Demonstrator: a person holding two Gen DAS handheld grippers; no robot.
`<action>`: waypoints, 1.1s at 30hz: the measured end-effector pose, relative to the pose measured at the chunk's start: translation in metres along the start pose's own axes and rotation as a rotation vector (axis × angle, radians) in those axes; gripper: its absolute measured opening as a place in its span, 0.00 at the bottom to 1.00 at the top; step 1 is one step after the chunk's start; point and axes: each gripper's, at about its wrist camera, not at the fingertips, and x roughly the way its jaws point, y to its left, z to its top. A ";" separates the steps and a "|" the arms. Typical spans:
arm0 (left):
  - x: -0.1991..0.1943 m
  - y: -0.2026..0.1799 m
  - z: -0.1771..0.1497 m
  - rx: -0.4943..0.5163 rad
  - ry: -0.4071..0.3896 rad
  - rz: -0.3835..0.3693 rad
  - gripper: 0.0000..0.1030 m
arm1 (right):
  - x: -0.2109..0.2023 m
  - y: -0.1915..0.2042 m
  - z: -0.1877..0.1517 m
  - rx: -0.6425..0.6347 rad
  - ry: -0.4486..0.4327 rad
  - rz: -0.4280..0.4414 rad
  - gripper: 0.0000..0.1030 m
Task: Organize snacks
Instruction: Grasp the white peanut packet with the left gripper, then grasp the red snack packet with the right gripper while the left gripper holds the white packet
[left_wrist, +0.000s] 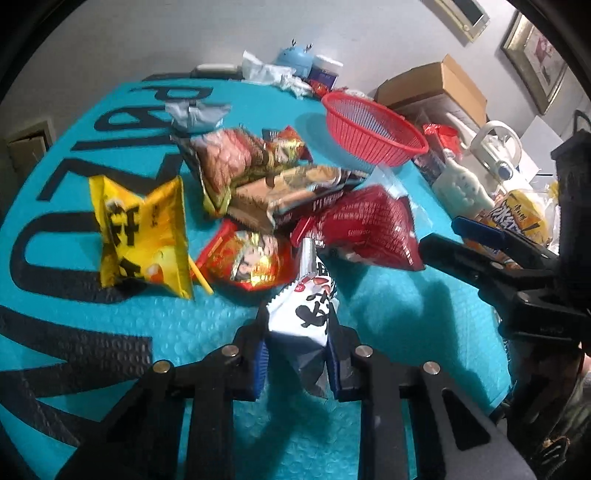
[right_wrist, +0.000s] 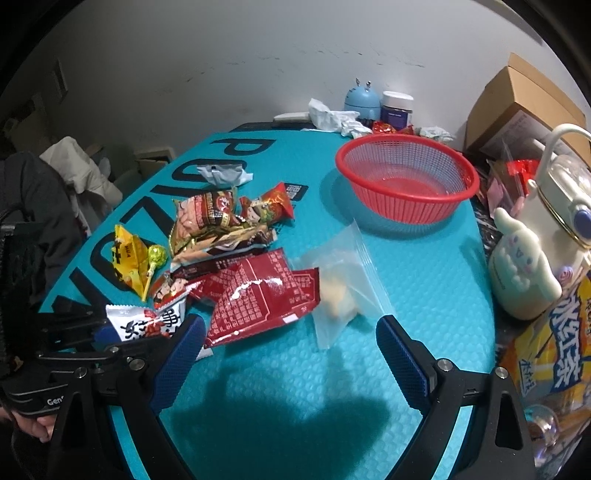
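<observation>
The left gripper (left_wrist: 297, 363) tilts steeply down at the near edge of the teal mat (left_wrist: 388, 306), its blue pads pressed against both sides of a white packet (left_wrist: 310, 314) with bold black characters and a red patch. The packet's near end sits between the fingers; its far end points up toward the snack pile. In the right wrist view the same tool (right_wrist: 110, 332) enters from the left edge, clamped on that packet (right_wrist: 147, 321), with part of a hand (right_wrist: 37, 428) below it.

The right gripper (right_wrist: 290, 356) also points down at the mat (right_wrist: 424, 280), jaws wide apart with nothing between them. A clear bag (right_wrist: 343, 284) lies just beyond its fingertips, and a red packet (right_wrist: 258, 299) covered in small white print lies to the left of that bag.

The rest of the snacks are heaped in the middle of the mat: a yellow packet (left_wrist: 142, 236) with large black characters, a lollipop (right_wrist: 157, 258) beside it, and several red and brown wrappers whose print is too small to read. A red basket (right_wrist: 406, 177) stands farther back on the right, with nothing seen inside it.

Large black letters run across the mat; "P" and "O" can be made out. At the right edge a yellow bag (right_wrist: 554, 332) shows big blue characters I cannot read surely. A white plush (right_wrist: 521, 273) stands near it.
</observation>
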 end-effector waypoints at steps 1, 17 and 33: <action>-0.003 0.000 0.001 0.004 -0.008 -0.002 0.24 | 0.000 0.000 0.001 -0.003 0.000 0.001 0.92; -0.028 0.013 0.020 -0.004 -0.076 0.024 0.24 | 0.028 0.017 0.031 -0.150 -0.013 0.065 0.76; -0.021 0.021 0.017 -0.028 -0.052 0.012 0.24 | 0.054 0.028 0.022 -0.205 0.123 0.143 0.67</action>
